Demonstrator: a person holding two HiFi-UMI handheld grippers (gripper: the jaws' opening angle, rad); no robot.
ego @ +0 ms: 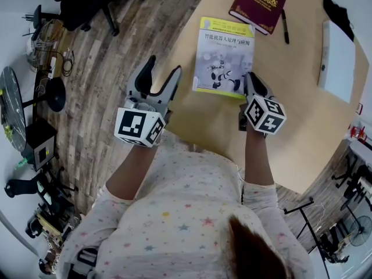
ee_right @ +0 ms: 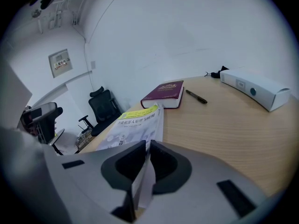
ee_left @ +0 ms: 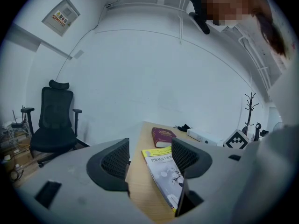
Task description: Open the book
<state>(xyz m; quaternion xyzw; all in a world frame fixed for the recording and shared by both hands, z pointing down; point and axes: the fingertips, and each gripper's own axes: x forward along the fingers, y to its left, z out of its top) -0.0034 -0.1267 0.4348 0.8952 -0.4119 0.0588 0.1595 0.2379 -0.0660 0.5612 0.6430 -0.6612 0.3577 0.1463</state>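
Star-print sleeves [ego: 174, 211] reach toward two grippers over a wooden table [ego: 290, 127]. The left gripper [ego: 164, 68] hangs just left of the book [ego: 224, 57], jaws wide apart and empty. The right gripper [ego: 250, 80] has its jaws pinched on the book's near right corner, apparently the cover. The book lies flat near the table's front edge. Opening looks barely begun; next the cover needs lifting and swinging leftward. Chinese print tops its yellow-and-white front. Beyond lie a red book [ego: 257, 4], its gold lettering unreadable, a pen [ego: 285, 27] and a white box [ego: 339, 60].
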